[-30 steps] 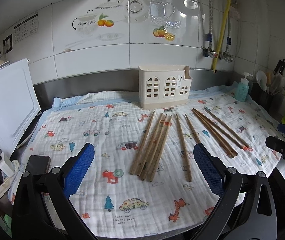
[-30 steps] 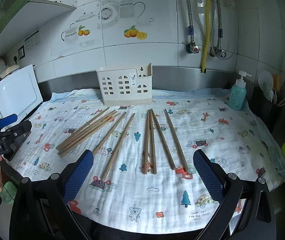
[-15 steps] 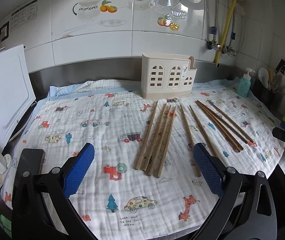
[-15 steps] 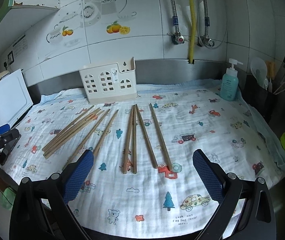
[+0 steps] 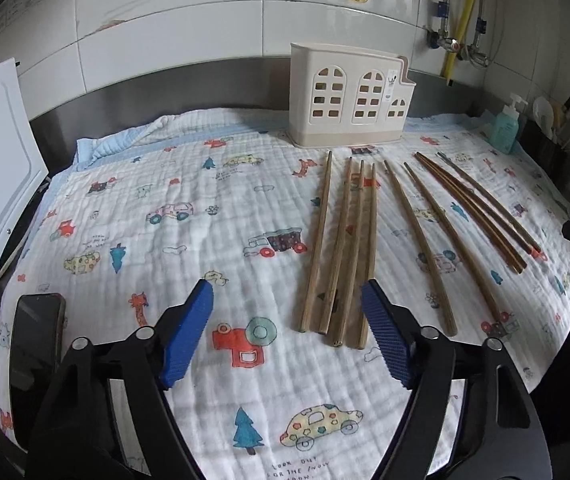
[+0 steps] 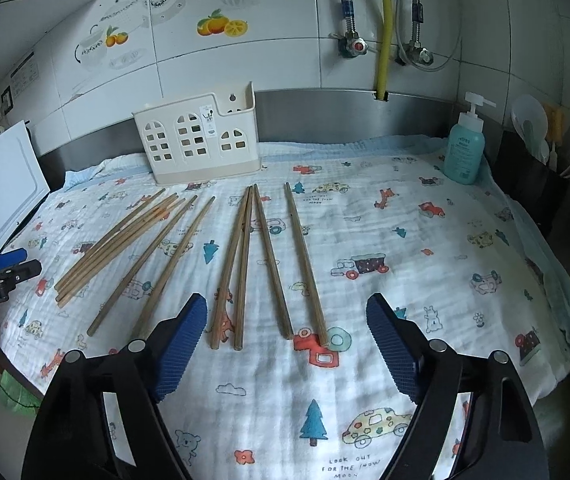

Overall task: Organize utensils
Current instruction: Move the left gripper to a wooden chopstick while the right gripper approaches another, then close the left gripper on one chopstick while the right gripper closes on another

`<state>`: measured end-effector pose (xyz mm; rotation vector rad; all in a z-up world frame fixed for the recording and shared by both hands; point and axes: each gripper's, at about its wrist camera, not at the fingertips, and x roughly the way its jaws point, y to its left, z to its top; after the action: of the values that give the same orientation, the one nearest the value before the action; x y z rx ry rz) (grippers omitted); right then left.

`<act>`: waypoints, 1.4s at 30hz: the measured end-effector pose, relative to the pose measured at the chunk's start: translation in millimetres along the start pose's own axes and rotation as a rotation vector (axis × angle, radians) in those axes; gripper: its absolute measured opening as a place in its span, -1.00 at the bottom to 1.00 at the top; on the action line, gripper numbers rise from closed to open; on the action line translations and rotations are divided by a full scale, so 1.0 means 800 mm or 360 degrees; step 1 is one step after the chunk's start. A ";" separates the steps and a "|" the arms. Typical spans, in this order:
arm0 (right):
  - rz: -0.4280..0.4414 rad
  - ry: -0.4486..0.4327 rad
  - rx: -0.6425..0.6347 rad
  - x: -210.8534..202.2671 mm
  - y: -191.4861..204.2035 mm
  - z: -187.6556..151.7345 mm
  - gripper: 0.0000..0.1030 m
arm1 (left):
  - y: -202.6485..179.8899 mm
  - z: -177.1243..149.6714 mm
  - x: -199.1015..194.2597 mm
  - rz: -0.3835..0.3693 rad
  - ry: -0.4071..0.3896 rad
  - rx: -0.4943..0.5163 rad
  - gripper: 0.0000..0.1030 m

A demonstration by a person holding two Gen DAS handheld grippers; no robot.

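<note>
Your left gripper (image 5: 287,292) and right gripper (image 6: 287,306) have just been narrowing, jaws still apart, gripping nothing, above the printed cloth (image 6: 365,364). Just ahead, wooden chopsticks (image 6: 269,264) lie fanned across it; beyond them stands the cream utensil holder (image 5: 349,98), against the tiled wall (image 6: 277,52).

Both wrist cameras look down, from near, toward the cream holder (image 5: 349,98) (image 6: 199,140), sharing the chopsticks (image 5: 339,248) (image 6: 241,264) before it.
</note>
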<state>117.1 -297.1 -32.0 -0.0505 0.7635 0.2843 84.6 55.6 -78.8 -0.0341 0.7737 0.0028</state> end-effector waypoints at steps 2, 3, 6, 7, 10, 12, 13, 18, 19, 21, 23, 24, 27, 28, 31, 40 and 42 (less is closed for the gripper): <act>-0.0003 0.0021 0.0000 0.009 -0.003 0.001 0.44 | -0.002 0.003 0.011 -0.0008 0.0020 0.0033 0.19; 0.0000 0.0036 0.0002 0.014 -0.005 0.002 0.39 | -0.003 0.005 0.019 -0.0010 0.0035 0.0058 0.09; 0.0002 0.0070 0.0012 0.029 -0.011 0.003 0.26 | -0.005 0.010 0.037 -0.0035 0.0077 0.0089 -0.11; 0.0001 0.0079 0.0010 0.033 -0.012 0.003 0.21 | -0.006 0.012 0.044 -0.0047 0.0094 0.0103 -0.14; 0.0003 0.0109 0.0010 0.046 -0.016 0.004 0.04 | -0.009 0.014 0.058 -0.0076 0.0135 0.0133 -0.36; 0.0011 0.0118 0.0018 0.052 -0.017 0.005 -0.06 | -0.008 0.015 0.068 -0.0110 0.0169 0.0126 -0.45; 0.0011 0.0123 0.0022 0.056 -0.019 0.006 -0.11 | -0.007 0.014 0.071 -0.0118 0.0183 0.0122 -0.47; 0.0018 0.0142 0.0035 0.066 -0.025 0.008 -0.29 | -0.009 0.015 0.081 -0.0155 0.0207 0.0118 -0.60; 0.0018 0.0147 0.0034 0.067 -0.025 0.007 -0.32 | -0.010 0.014 0.082 -0.0156 0.0211 0.0123 -0.61; 0.0017 0.0150 0.0032 0.070 -0.026 0.008 -0.41 | -0.012 0.016 0.084 -0.0151 0.0212 0.0134 -0.61; 0.0017 0.0150 0.0031 0.071 -0.027 0.008 -0.42 | -0.013 0.018 0.087 -0.0153 0.0216 0.0136 -0.61; 0.0014 0.0148 0.0032 0.071 -0.026 0.008 -0.43 | -0.013 0.019 0.088 -0.0149 0.0217 0.0140 -0.61; 0.0009 0.0147 0.0031 0.072 -0.027 0.008 -0.46 | -0.016 0.021 0.090 -0.0129 0.0219 0.0150 -0.61; 0.0009 0.0149 0.0027 0.072 -0.027 0.008 -0.49 | -0.017 0.021 0.090 -0.0118 0.0215 0.0148 -0.61; 0.0013 0.0160 0.0018 0.075 -0.028 0.007 -0.60 | -0.022 0.020 0.091 -0.0079 0.0203 0.0146 -0.61; 0.0001 0.0205 -0.0059 0.093 -0.023 0.004 -0.73 | -0.019 0.021 0.091 -0.0089 0.0207 0.0097 -0.61; 0.0001 0.0220 -0.0064 0.099 -0.024 0.003 -0.73 | -0.020 0.020 0.090 -0.0106 0.0204 0.0087 -0.62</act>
<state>178.4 -296.8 -86.2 -0.1087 0.8953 0.2988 147.5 39.5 -116.9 -0.0082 0.8999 -0.0842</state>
